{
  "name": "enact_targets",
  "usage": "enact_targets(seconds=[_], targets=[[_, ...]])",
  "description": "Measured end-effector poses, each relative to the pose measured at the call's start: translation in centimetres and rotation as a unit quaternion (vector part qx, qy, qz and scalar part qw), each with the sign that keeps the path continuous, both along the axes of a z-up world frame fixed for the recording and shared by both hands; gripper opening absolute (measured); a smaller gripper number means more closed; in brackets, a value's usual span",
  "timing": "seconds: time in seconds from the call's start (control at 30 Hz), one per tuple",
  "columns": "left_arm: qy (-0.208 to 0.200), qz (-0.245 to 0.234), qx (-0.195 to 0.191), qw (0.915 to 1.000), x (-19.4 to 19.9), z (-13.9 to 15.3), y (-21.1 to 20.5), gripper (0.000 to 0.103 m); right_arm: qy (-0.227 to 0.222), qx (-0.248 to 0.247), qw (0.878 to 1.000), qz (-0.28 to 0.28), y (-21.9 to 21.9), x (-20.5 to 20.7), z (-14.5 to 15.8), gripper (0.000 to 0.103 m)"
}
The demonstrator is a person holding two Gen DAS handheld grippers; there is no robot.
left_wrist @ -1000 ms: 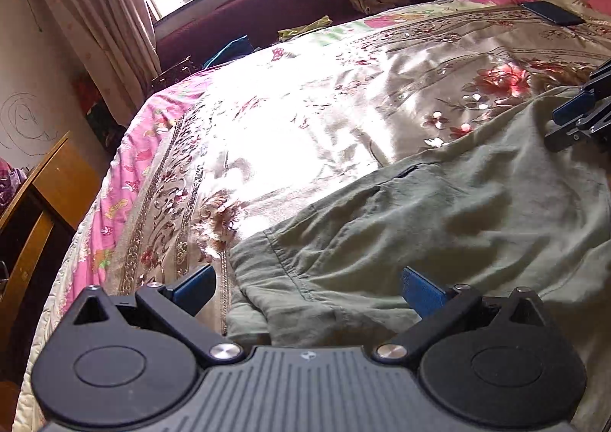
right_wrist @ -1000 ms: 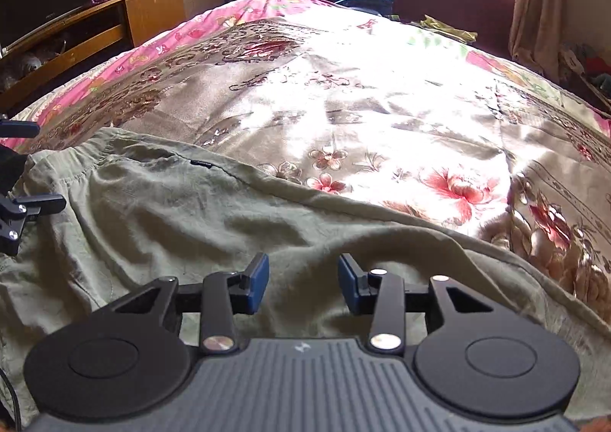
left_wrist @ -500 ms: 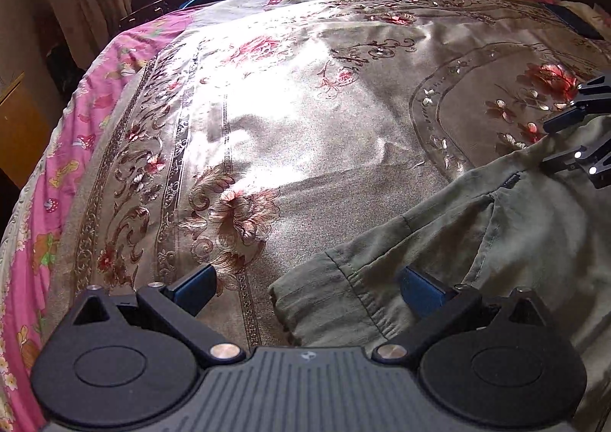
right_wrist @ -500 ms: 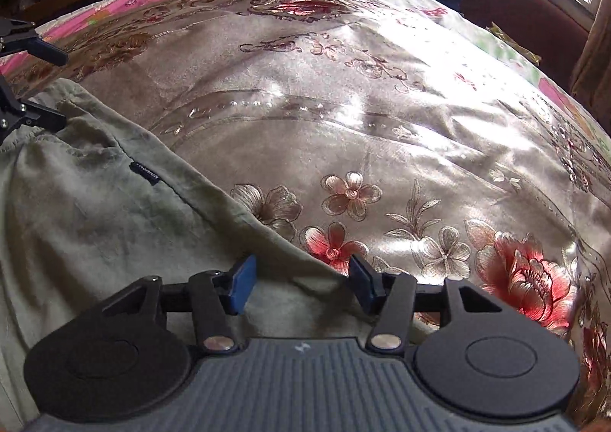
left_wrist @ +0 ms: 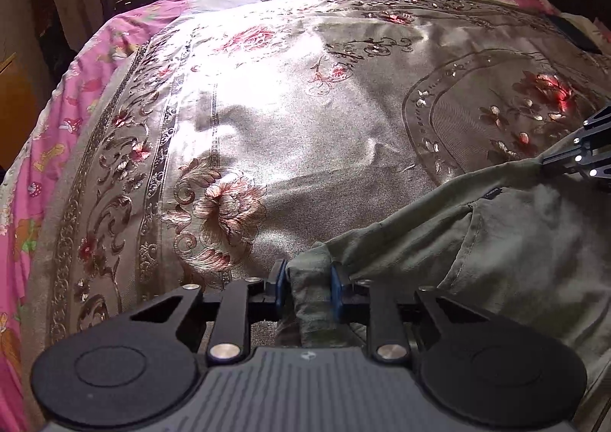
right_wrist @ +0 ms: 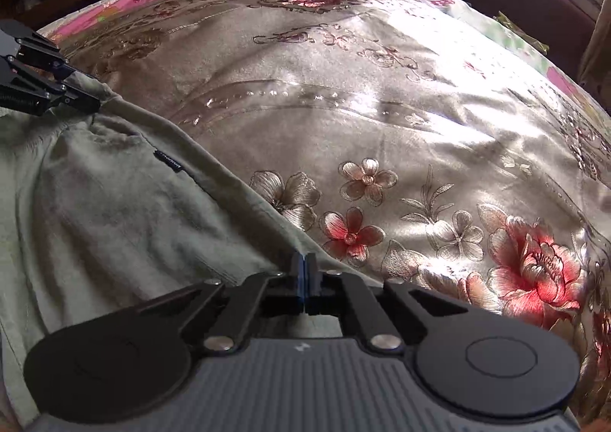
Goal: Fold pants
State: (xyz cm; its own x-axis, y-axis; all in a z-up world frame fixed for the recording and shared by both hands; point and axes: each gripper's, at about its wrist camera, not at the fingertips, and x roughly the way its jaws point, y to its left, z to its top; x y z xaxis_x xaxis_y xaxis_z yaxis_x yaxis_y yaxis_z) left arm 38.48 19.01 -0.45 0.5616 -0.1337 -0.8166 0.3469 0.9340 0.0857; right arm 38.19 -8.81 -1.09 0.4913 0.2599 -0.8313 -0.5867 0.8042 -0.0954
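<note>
Along the bedspread (left_wrist: 305, 134), the left gripper (left_wrist: 305, 289) had just clamped the pants (left_wrist: 515, 260) corner; the right gripper (right_wrist: 304, 275) pinched their edge thinly, which might slip when lifted.

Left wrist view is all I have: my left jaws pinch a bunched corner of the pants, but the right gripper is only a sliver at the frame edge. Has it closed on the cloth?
Observer: Yes. In the right wrist view, the right gripper has just closed, with its blue pads together on the edge of the pants.
Operator: Anything lying beyond it on that side?
Observer: Only the bedspread, with a large red embroidered flower to the gripper's right.
Operator: How does my left grip look from there?
Observer: The left gripper, its jaws also just closed, holds the far corner. The pants' edge runs fairly straight between the two grippers.
</note>
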Motion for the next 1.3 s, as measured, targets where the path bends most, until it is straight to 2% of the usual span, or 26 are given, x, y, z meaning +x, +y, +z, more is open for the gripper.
enact_targets(seconds=[0.13,0.3,0.4,0.5,0.57,0.67,0.73,0.8,0.83,0.87,0.97,1.07,1.13,1.2,1.3], targets=[[-0.029,-0.019,0.016,0.9993,-1.5,2.0,-0.9,0.027,-0.047,0.033,0.998,-0.015,-0.9,-2.1,4.5,0.000],[-0.087,-0.023,-0.016,0.9958,-4.9,7.4,-0.5,0.027,-0.099,0.077,0.992,-0.022,-2.7,-6.3,11.3,0.000],[-0.126,-0.036,-0.039,0.9906,-8.9,10.6,0.0,0.027,-0.126,0.103,0.986,-0.019,-3.7,-11.8,14.8,0.000],[-0.153,-0.059,-0.053,0.9851,-15.1,12.3,0.3,0.027,-0.127,0.128,0.983,-0.013,-4.7,-18.3,16.1,0.000],[-0.157,-0.075,-0.051,0.9834,-19.2,12.0,0.2,0.027,-0.112,0.139,0.984,-0.016,-5.1,-22.3,15.5,0.000],[-0.129,-0.087,-0.041,0.9870,-23.8,9.4,-0.2,0.028,-0.059,0.134,0.989,-0.021,-4.8,-27.2,11.8,0.000],[-0.106,-0.092,-0.019,0.9899,-25.8,6.9,-0.6,0.028,0.009,0.137,0.990,-0.034,-4.4,-28.8,7.9,0.000],[-0.081,-0.093,-0.006,0.9924,-27.2,4.6,-0.7,0.030,0.046,0.116,0.991,-0.039,-3.6,-30.2,4.6,0.000],[-0.079,-0.089,0.000,0.9929,-27.8,3.9,-0.6,0.030,0.057,0.099,0.993,-0.028,-2.8,-30.7,3.3,0.000],[-0.086,-0.087,0.007,0.9925,-28.6,3.7,-0.7,0.035,0.067,0.085,0.994,-0.015,-2.2,-31.0,2.7,0.001],[-0.098,-0.085,-0.001,0.9916,-29.7,4.3,-0.2,0.037,0.050,0.048,0.997,0.026,-0.2,-32.5,2.1,0.006],[-0.110,-0.098,0.008,0.9891,-30.4,5.0,-0.1,0.047,-0.003,0.023,0.997,0.074,2.0,-33.3,2.9,0.008],[-0.111,-0.104,0.017,0.9881,-30.6,5.1,0.1,0.051,-0.028,0.035,0.994,0.104,3.9,-33.2,3.5,0.018],[-0.111,-0.115,0.037,0.9864,-31.0,4.7,0.1,0.055,-0.045,0.051,0.989,0.133,6.2,-32.7,3.5,0.036],[-0.118,-0.142,0.084,0.9792,-31.4,3.7,-0.5,0.056,-0.074,0.065,0.979,0.180,9.9,-32.0,2.7,0.038]])
